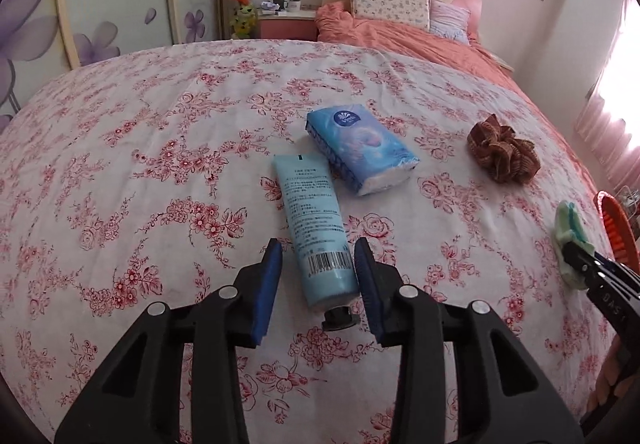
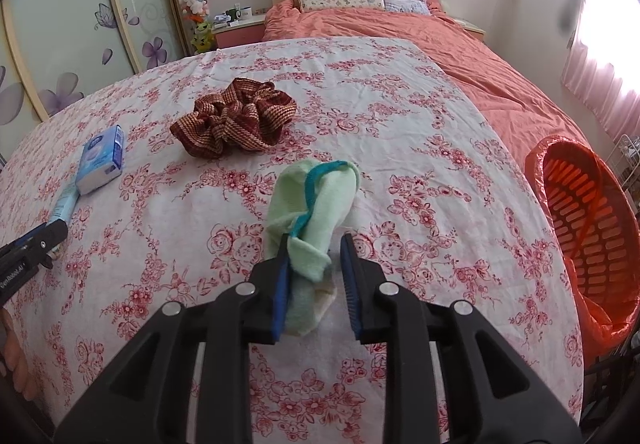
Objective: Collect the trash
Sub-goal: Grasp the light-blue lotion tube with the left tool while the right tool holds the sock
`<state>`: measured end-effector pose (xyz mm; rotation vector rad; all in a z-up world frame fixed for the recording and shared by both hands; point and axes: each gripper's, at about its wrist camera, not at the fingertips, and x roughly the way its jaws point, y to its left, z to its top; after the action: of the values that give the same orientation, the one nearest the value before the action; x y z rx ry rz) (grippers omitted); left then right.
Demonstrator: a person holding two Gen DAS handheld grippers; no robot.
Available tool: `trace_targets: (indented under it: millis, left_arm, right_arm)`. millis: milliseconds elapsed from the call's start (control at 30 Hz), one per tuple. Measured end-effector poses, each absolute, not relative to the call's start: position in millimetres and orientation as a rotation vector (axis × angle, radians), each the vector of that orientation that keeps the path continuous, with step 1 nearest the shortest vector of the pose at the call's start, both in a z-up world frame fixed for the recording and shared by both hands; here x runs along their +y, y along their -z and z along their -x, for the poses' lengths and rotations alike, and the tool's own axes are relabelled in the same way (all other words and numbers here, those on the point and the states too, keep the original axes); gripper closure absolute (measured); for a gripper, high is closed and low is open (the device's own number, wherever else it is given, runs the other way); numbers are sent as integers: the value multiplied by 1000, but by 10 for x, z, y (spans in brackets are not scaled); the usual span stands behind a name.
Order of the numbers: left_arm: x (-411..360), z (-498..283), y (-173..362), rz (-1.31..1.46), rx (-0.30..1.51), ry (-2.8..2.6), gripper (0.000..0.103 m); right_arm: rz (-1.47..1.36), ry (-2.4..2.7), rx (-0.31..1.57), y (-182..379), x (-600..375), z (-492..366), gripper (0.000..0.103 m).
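On the bed's flowered sheet point(image 1: 160, 115) lie four loose things: one pale blue tube point(image 1: 314, 228), one blue tissue pack point(image 1: 360, 147), one brown woven cloth point(image 1: 504, 153) bunched up, and one pale green cloth point(image 2: 316, 211) with a teal edge. One orange slatted basket point(image 2: 588, 219) lined with an orange bag stands off the bed's side, to the right of the right tongs. The left tongs point(image 1: 318, 264) slope down toward the sheet with their blue pads on either side of the tube's lower end, near the barcode; the right pad looks to be against the tube, the left one shows a narrow gap, so whether they clamp it I cannot tell. The tube's dark cap lies nearest the camera, between the pads' back ends. Just beyond the tube's far end sits the tissue pack, and the brown cloth is farther off to the right. The right tongs point(image 2: 316, 252) also slope down, pads apart, straddling the near end of the green cloth; the left pad touches the fabric, the right pad stands clear of it. Ahead and left of these tongs lies the brown cloth. Pillows and an orange quilt point(image 2: 480, 55) lie at the far end. Part of a hand point(image 2: 16, 356) shows at the left edge of the right view.
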<state>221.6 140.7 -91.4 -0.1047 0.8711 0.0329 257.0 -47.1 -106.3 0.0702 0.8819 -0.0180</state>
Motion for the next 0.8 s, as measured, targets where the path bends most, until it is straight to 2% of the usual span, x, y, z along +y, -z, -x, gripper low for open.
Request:
trace_targets:
  millis: [167, 267, 500, 800]
  left_arm:
    - [1395, -2227, 919, 99, 873, -48, 64]
    - [1377, -2232, 927, 83, 877, -43, 59]
    - [1300, -2241, 936, 35, 888, -50, 54]
    - [1316, -2240, 935, 52, 885, -49, 53]
  right_arm:
    - [-72, 25, 883, 1063, -480, -2578, 72]
    - [-74, 42, 885, 1064, -497, -2585, 67]
    - [-85, 43, 885, 1073, -518, -2584, 65]
    - [-91, 41, 885, 1078, -522, -2583, 64]
